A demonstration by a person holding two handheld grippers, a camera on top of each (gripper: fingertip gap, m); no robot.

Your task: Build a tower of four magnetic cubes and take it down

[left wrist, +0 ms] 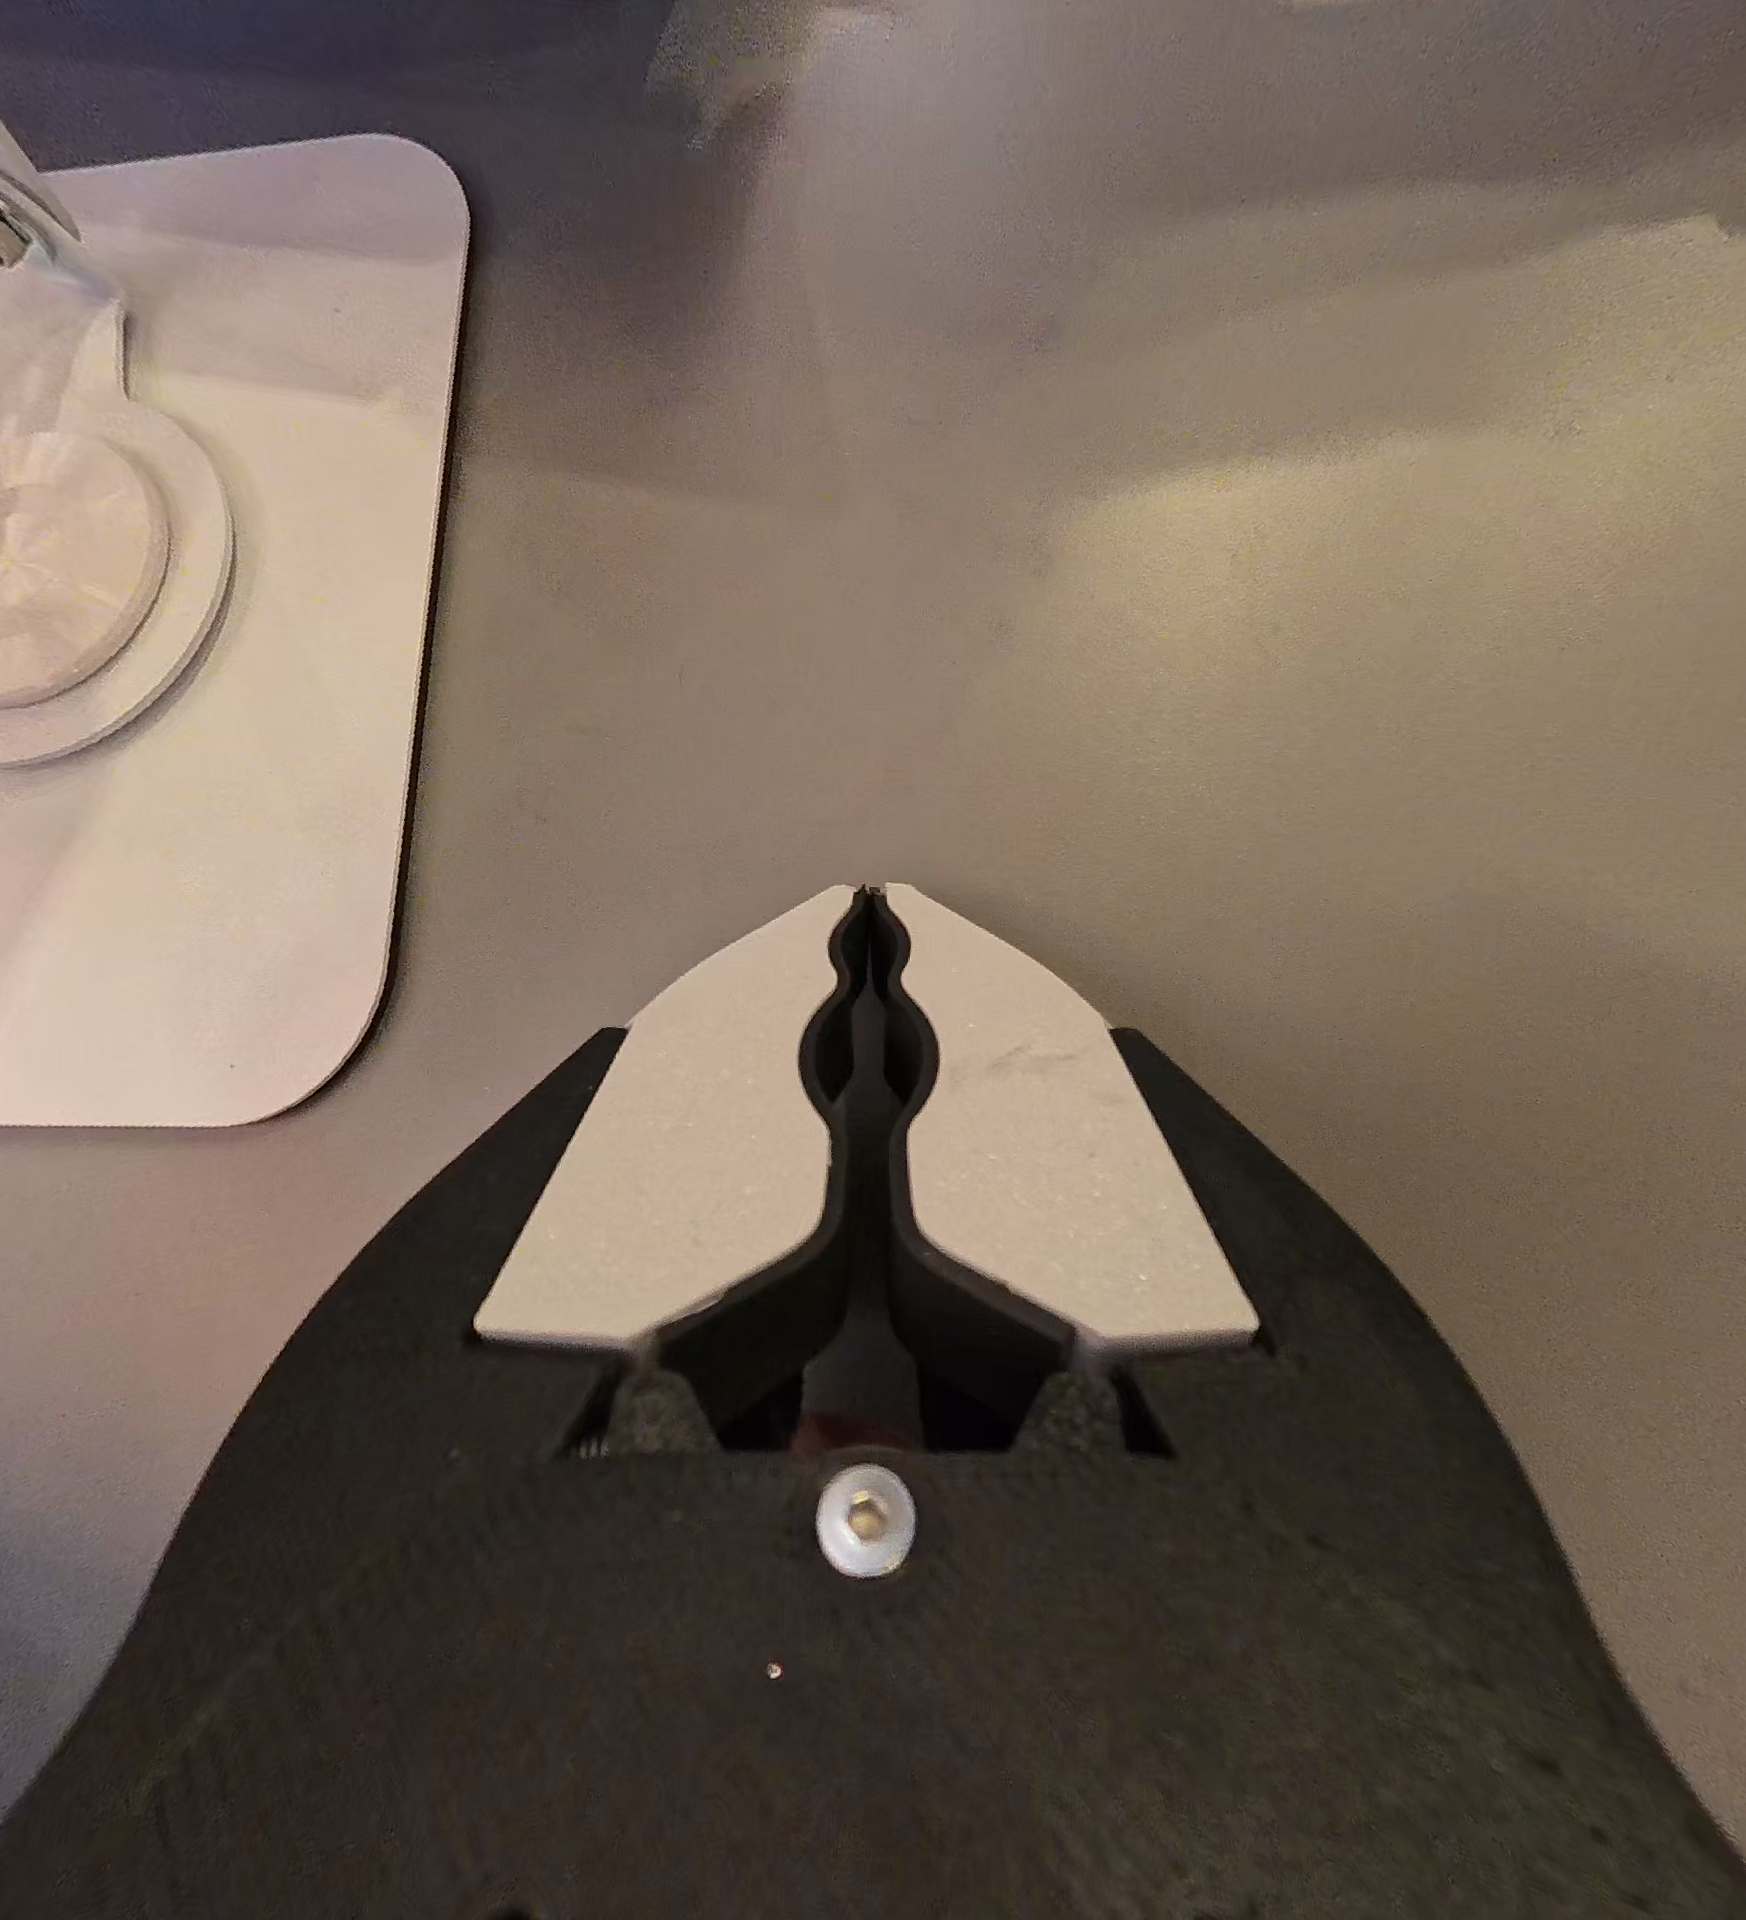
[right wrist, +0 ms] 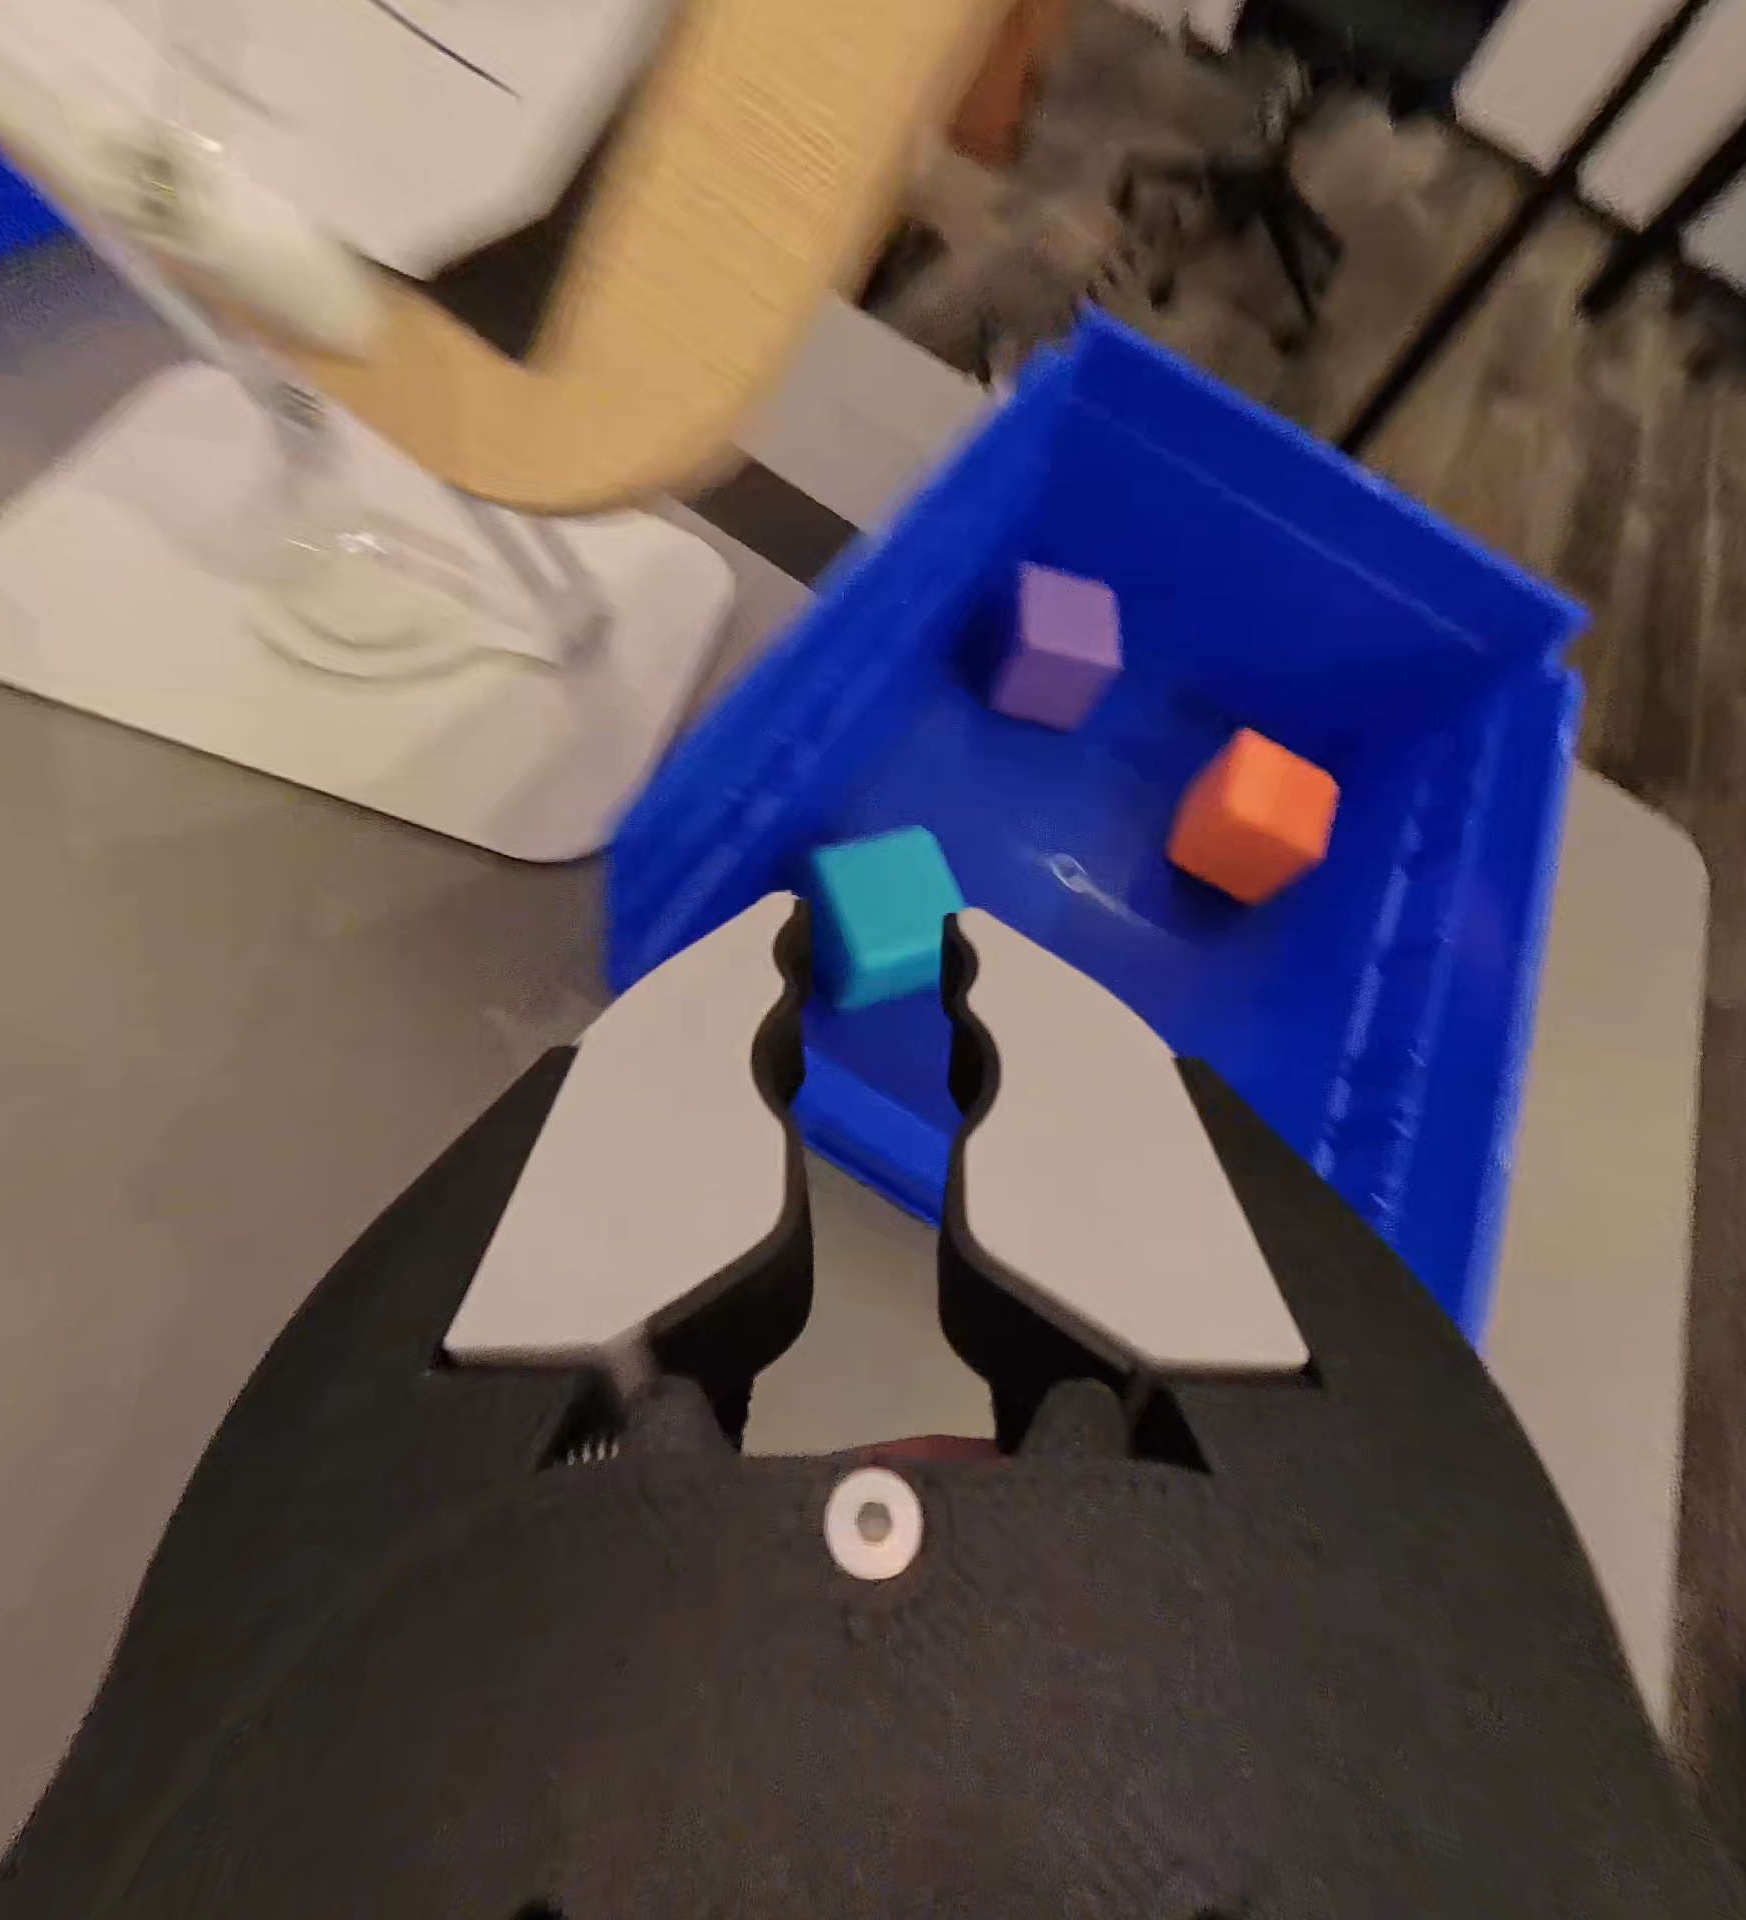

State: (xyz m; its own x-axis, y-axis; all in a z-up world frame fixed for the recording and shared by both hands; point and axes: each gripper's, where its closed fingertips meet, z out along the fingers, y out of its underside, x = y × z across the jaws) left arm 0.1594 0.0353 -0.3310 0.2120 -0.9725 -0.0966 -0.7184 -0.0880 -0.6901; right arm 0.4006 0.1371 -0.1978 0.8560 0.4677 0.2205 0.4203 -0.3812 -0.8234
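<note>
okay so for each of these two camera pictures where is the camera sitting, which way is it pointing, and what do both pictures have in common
Left wrist view: rides on the left gripper, looking down at the grey table; its own shut fingers show.
Right wrist view: rides on the right gripper, facing the blue bin holding a purple cube and orange cube; its fingers flank a teal cube.
Shared: the table and the white stand base.

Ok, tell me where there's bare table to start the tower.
Bare grey table lies ahead and right of the shut left gripper, bordered on the left by the white stand base. It is crowded around the blue bin, where the right gripper holds the teal cube beside the purple cube and orange cube.
</note>
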